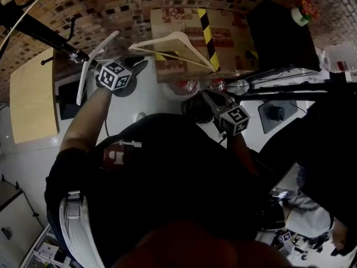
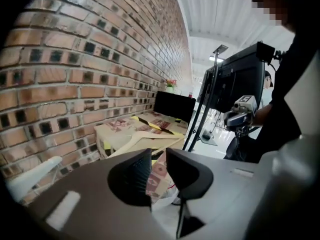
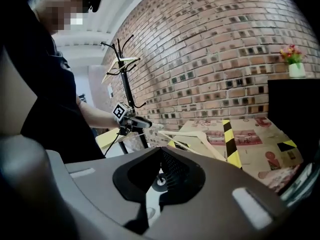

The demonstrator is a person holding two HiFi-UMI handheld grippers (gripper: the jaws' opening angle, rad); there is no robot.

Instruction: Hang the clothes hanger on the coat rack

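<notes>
A cream wooden hanger [image 1: 178, 42] [image 2: 150, 136] [image 3: 200, 139] lies flat on a cardboard box [image 1: 234, 35]. The black coat rack [image 1: 39, 31] [image 3: 125, 84] stands to the left, and a white hanger [image 1: 92, 66] rests against its top. My left gripper [image 1: 139, 65] [image 2: 159, 156] is beside that white hanger and points toward the box. Its jaws stand slightly apart with nothing between them. My right gripper [image 1: 207, 95] [image 3: 161, 151] is nearer to me, short of the box, with its tips together and empty.
A black screen [image 1: 279, 32] on a stand and a flower pot [image 1: 301, 13] are at the brick wall on the right. A pale wooden board [image 1: 30, 99] lies at the left. Plastic bags [image 1: 187, 86] sit in front of the box. Another person [image 1: 312, 216] is at the lower right.
</notes>
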